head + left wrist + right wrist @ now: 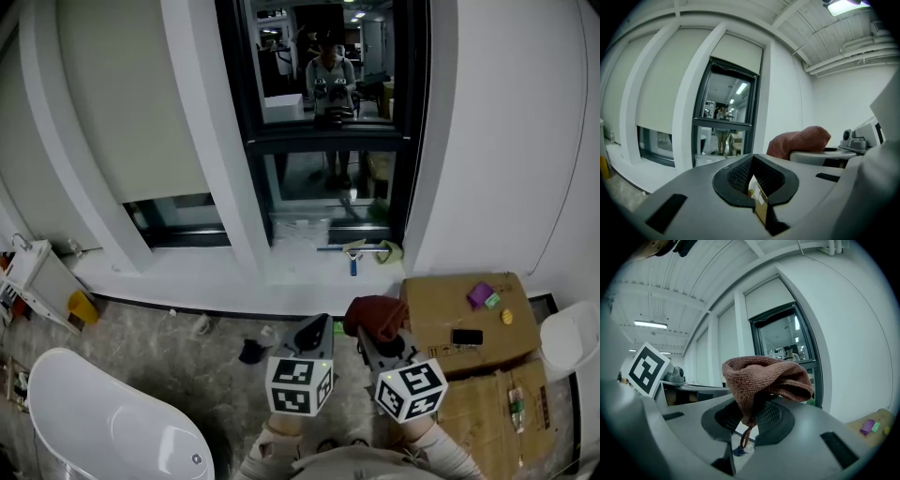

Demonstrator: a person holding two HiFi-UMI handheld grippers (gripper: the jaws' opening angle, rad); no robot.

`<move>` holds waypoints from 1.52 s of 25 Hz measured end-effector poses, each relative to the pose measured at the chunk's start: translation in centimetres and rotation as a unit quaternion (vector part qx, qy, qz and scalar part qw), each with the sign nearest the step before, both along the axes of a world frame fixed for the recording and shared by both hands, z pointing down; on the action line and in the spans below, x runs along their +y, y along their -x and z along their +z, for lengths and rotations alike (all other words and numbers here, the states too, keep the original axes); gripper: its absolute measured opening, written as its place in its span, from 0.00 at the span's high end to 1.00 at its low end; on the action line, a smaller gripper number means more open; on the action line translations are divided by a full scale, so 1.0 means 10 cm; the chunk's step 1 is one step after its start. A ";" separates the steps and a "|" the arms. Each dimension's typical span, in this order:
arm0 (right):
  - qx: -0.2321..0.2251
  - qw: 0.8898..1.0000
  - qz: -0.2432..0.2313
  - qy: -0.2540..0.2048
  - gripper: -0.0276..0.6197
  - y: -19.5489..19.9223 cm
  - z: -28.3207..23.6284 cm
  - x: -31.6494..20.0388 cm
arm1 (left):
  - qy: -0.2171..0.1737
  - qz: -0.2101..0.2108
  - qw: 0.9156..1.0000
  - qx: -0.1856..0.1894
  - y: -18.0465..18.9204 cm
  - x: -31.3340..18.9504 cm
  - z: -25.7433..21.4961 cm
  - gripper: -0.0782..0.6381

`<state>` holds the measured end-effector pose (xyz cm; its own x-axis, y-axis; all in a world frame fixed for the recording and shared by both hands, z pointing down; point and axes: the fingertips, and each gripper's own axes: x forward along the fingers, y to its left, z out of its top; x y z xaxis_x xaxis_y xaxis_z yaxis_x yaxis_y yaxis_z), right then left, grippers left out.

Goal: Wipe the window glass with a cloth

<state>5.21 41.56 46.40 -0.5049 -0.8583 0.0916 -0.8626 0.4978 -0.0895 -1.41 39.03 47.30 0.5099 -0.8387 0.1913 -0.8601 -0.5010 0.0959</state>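
Two grippers were held side by side low in the head view, well apart from the window glass (323,66) ahead. The right gripper (373,339) pinched a brown cloth (764,376), which bunched up over its jaws. The left gripper (315,328) had its jaws drawn together on nothing. A cardboard box (441,319) lay on the floor just right of the cloth, and a squeegee (353,251) rested on the white sill (187,272).

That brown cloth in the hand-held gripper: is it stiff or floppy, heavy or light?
Probably floppy: the brown cloth slumps in folds over the right hand-held gripper. Likely light, since a pinch on one bunched part holds it up. Its nubbly weave should resist slipping.
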 end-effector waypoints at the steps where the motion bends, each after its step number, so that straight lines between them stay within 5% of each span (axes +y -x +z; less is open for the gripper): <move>1: 0.004 1.000 0.001 0.000 0.89 0.02 0.01 -0.01 | 0.000 0.001 1.000 0.001 0.02 -0.01 0.00 0.88; 22: 0.003 1.000 0.001 0.004 0.89 0.44 0.13 -0.61 | 0.011 0.007 1.000 0.004 0.42 -0.68 0.15 0.89; 38: 0.019 1.000 -0.018 -0.005 0.89 0.09 0.05 -2.40 | 0.010 -0.014 1.000 0.010 0.08 -2.41 0.08 0.89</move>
